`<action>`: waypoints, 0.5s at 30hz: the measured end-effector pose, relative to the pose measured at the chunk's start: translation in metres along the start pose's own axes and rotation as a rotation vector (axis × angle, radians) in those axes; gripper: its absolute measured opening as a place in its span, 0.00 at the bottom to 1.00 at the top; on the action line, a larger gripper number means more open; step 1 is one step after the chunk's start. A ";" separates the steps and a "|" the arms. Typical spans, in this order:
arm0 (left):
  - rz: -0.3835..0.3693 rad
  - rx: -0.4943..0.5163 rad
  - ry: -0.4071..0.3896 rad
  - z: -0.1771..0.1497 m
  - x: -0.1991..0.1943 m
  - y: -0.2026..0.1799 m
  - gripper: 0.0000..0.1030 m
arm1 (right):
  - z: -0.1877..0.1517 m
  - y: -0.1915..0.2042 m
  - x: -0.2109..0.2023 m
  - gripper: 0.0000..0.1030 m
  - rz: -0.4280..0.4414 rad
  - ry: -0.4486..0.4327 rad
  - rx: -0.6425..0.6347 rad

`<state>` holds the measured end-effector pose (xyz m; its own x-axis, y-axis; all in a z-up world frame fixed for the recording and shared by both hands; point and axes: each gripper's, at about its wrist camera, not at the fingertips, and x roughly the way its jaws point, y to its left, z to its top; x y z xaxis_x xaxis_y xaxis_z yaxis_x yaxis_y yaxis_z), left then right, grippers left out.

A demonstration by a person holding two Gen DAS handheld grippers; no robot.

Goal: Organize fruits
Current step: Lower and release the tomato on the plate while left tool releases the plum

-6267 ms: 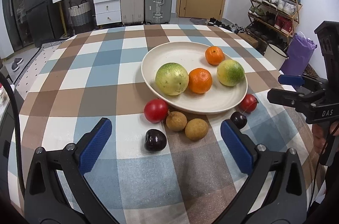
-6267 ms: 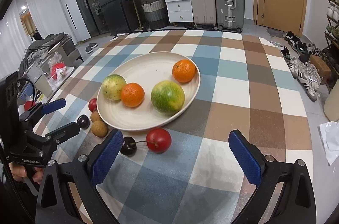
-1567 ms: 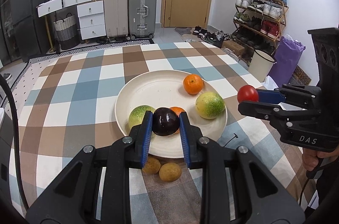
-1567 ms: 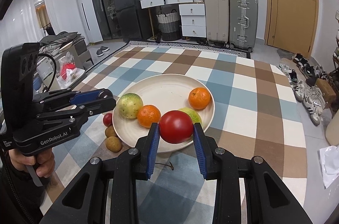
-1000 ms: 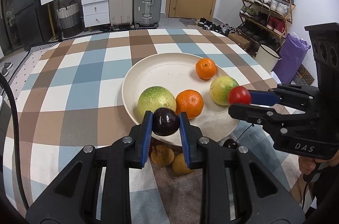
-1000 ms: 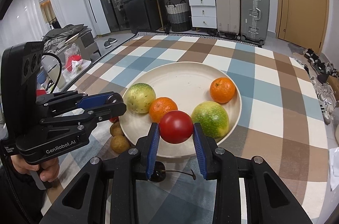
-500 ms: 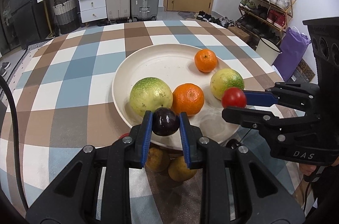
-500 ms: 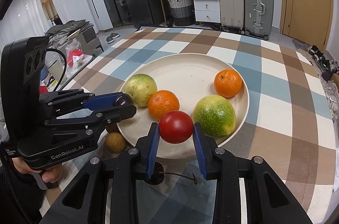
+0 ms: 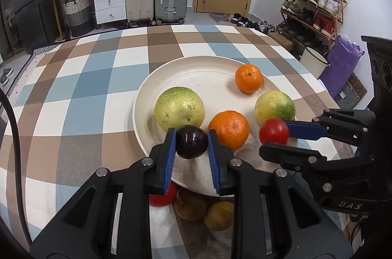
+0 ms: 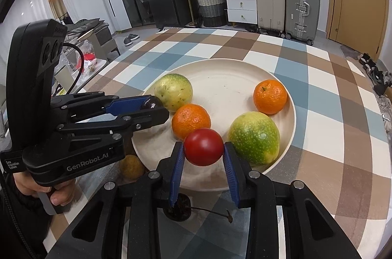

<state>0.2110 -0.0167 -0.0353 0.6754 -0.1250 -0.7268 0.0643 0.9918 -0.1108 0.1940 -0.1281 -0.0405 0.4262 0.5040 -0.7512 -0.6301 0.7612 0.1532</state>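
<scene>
While both tools carry fruit over the near rim: findings below.
Left gripper [image 9: 191, 142]: clamped on a dark plum [image 9: 191, 141], held above the front edge of the plate [image 9: 196, 72], just in front of the big green fruit [image 9: 179, 106].
Right gripper [image 10: 202, 153]: clamped on a red tomato [image 10: 203, 146], held over the plate's near rim, between the nearer orange [image 10: 191, 121] and the green-yellow fruit [image 10: 254, 137].
Plate load: two oranges and two green fruits already inside, far orange [image 10: 270, 96] well apart from the rest.
Fruit left on the cloth: red one [image 9: 160, 197], two brown ones [image 9: 191, 208] [image 9: 218, 215], and a dark stemmed one [image 10: 178, 207] below the right tool.
Risk, rolling: likely if released high; round fruit on a shallow rim, could run back onto the tablecloth [image 9: 98, 67].
Risk, knocking: close quarters beside the nearer orange; opening fingers may nudge it.
Risk, collision: tools close together over one edge; simultaneous lowering could clash.
Risk, bruising: soft skins, firm squeeze.
</scene>
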 end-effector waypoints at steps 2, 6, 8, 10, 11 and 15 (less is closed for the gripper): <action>0.005 -0.002 0.001 0.000 0.002 0.001 0.22 | 0.000 0.000 0.001 0.32 -0.001 0.001 0.000; 0.021 0.017 -0.003 -0.001 0.002 -0.002 0.22 | 0.001 0.003 0.003 0.32 -0.013 0.005 -0.010; 0.026 0.024 -0.011 -0.002 -0.001 -0.003 0.22 | 0.002 0.004 0.004 0.32 -0.021 0.005 -0.012; 0.020 0.029 -0.017 -0.003 -0.004 -0.004 0.22 | 0.003 0.003 0.003 0.32 -0.026 0.000 -0.007; 0.020 0.030 -0.018 -0.004 -0.006 -0.005 0.22 | 0.003 0.003 0.001 0.32 -0.029 -0.007 -0.004; 0.021 0.032 -0.017 -0.007 -0.017 -0.004 0.33 | 0.004 0.001 -0.007 0.40 -0.039 -0.025 -0.001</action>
<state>0.1941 -0.0185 -0.0273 0.6894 -0.1040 -0.7169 0.0731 0.9946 -0.0739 0.1930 -0.1292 -0.0329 0.4666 0.4841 -0.7402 -0.6136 0.7799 0.1233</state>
